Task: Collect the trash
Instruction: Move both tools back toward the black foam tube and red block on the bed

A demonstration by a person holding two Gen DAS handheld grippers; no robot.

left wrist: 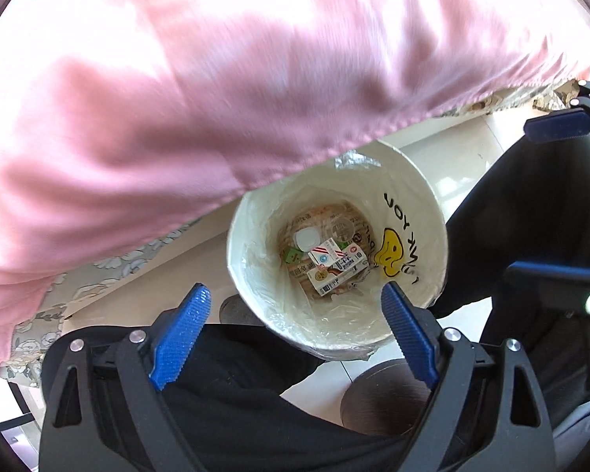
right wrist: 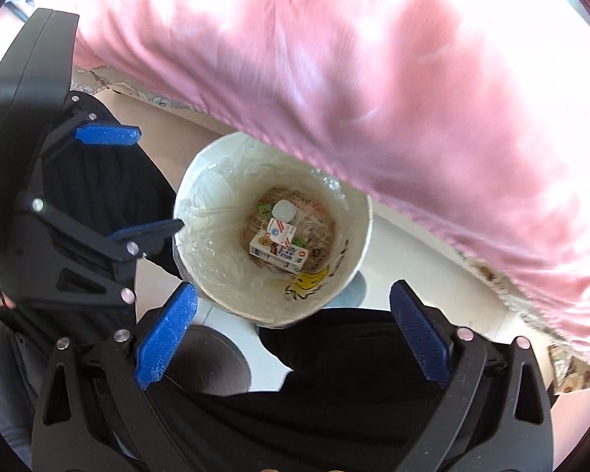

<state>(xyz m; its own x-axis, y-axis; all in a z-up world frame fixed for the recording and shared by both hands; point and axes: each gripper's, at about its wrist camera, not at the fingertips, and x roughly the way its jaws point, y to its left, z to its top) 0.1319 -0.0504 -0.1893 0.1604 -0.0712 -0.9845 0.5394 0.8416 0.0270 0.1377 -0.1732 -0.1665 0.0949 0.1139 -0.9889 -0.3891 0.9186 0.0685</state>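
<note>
left gripper [left wrist: 295,310]: jaws spread wide, nothing held | right gripper [right wrist: 291,330]: likewise | trash bin [left wrist: 424,212] at 12 o'clock, pink cloth [left wrist: 216,98] overhanging its far rim

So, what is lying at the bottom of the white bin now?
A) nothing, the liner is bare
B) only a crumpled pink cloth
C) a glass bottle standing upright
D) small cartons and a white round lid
D: inside the lined white bin, small printed cartons lie beside a white round lid.

Both wrist cameras look straight down, fairly near; share lined bin [left wrist: 409,196] [right wrist: 358,212], blurred, seemingly pink cloth [left wrist: 216,98] [right wrist: 373,78].
</note>
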